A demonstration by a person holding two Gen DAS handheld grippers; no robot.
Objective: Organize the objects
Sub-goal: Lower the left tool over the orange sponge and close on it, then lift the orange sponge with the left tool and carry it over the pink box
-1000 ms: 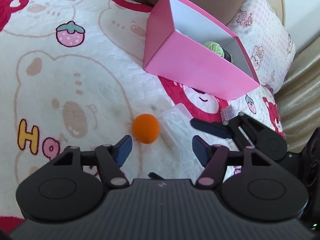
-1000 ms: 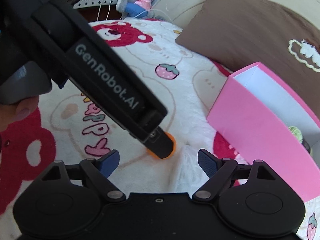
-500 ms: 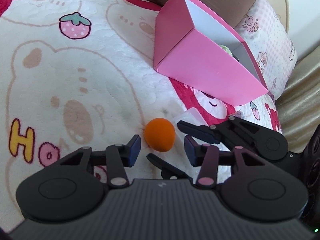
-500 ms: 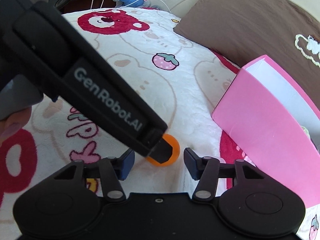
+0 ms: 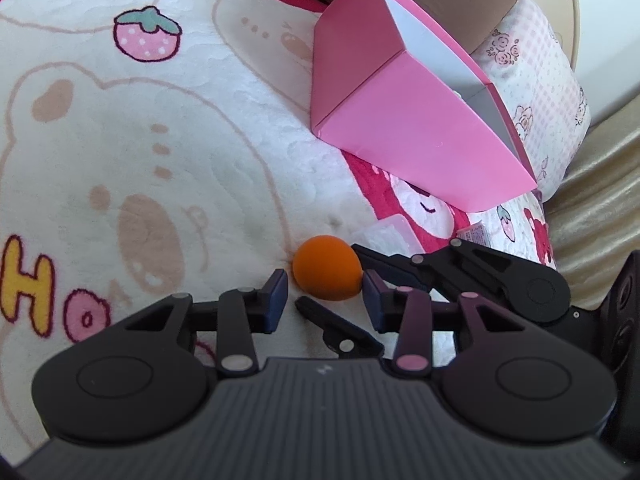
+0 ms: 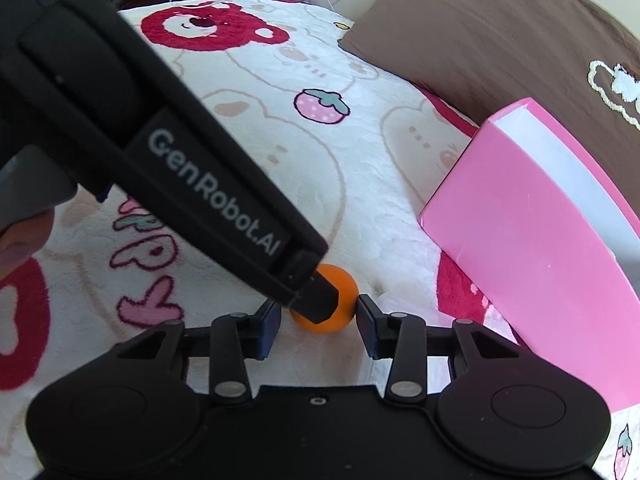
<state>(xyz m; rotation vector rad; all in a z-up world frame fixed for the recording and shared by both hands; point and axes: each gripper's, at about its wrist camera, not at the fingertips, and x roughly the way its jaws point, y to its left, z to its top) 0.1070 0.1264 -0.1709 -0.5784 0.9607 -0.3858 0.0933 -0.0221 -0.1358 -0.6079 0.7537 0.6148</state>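
An orange ball (image 5: 326,270) lies on the bed's bear-print blanket (image 5: 160,160), near the 6 o'clock edge of the open bedding in both views.

In the left wrist view the left gripper (image 5: 325,300) sits low, its blue-padded fingers (image 5: 276,296) on either side of the ball. The jaws are closing. The right-hand pad lies at the ball's edge; the left-hand pad stands a little apart from it, so the ball is between the fingers but not clearly squeezed.

The right gripper (image 6: 318,318) comes at the same ball from the other side. In its own view its fingers (image 6: 366,328) are narrowed and closing; the pad at 3 o'clock of the ball touches or nearly touches it, while the pad at 9 o'clock is partly hidden behind the left gripper's tip, so a firm grip cannot be told. In the left view the right gripper's dark fingers cross in from 3 o'clock, one above and one below the ball.

A pink box (image 5: 420,128), open with a white inside, stands tilted at 1 o'clock of the ball, well apart from it. A clear plastic packet (image 5: 390,234) lies just at 2 o'clock of the ball. A brown pillow (image 6: 500,40) lies behind the box.
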